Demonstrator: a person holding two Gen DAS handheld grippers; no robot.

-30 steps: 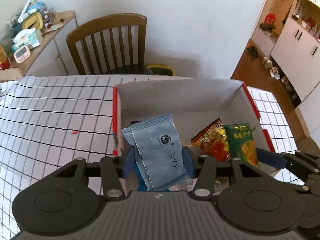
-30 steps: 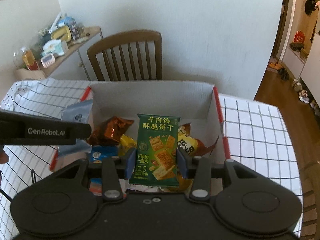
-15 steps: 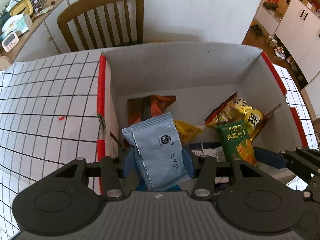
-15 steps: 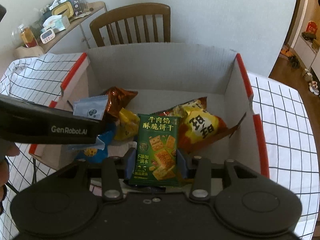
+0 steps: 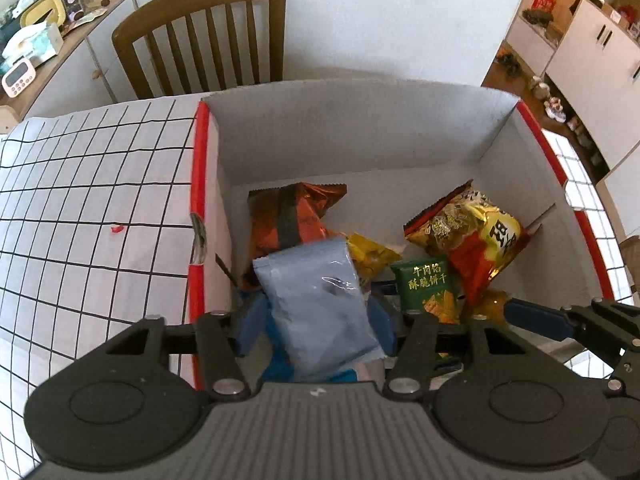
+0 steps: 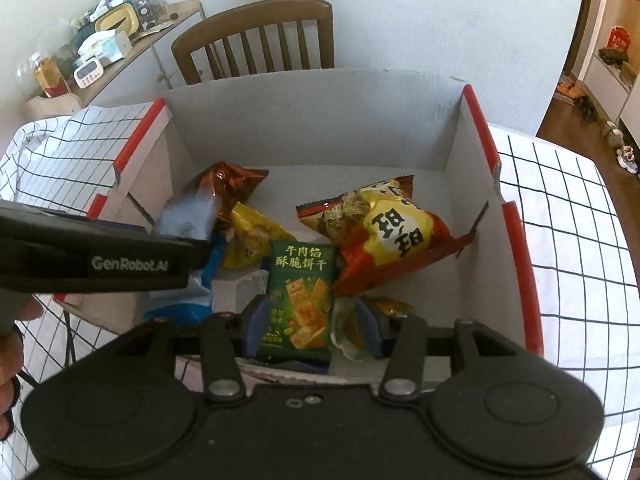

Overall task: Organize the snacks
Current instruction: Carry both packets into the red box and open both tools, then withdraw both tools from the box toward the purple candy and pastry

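A: Item one, the box (image 5: 352, 128)?

B: White cardboard with red rims, open at the top, set on a table under a white cloth with a black grid (image 5: 88, 200). A wooden chair (image 5: 208, 36) stood behind it against the wall, and a side shelf (image 6: 132, 44) at the far left carried a timer and small clutter.

A: Item two, the left gripper (image 5: 316, 320)?

B: Over the near left part of the box. Its blue fingers (image 5: 252, 324) stood spread, a gap showing on either side of the pale blue packet (image 5: 320, 304) between them. The packet was blurred. Whether it touched either finger could not be told.

A: Item three, the right gripper (image 6: 312, 320)?

B: Over the near middle of the box. Its fingers (image 6: 368, 328) were also spread. The green cracker packet (image 6: 300, 300) lay against the left one, well apart from the right one, and stood roughly upright.

A: Contents on the box floor?

B: A brown packet (image 5: 292, 216) at the far left. A small yellow packet (image 6: 252, 240) just beside it, toward the middle. A large red and yellow bag (image 6: 384, 232) at the right, tilted, its corner against the right wall. A blue and white packet (image 6: 196, 296) near the left wall, under the left gripper. A clear wrapper (image 6: 348, 332) by the right gripper's right finger.

A: Anything else?

B: The person's hand (image 6: 16, 344) showed at the left edge of the right camera view, around the left gripper's handle.
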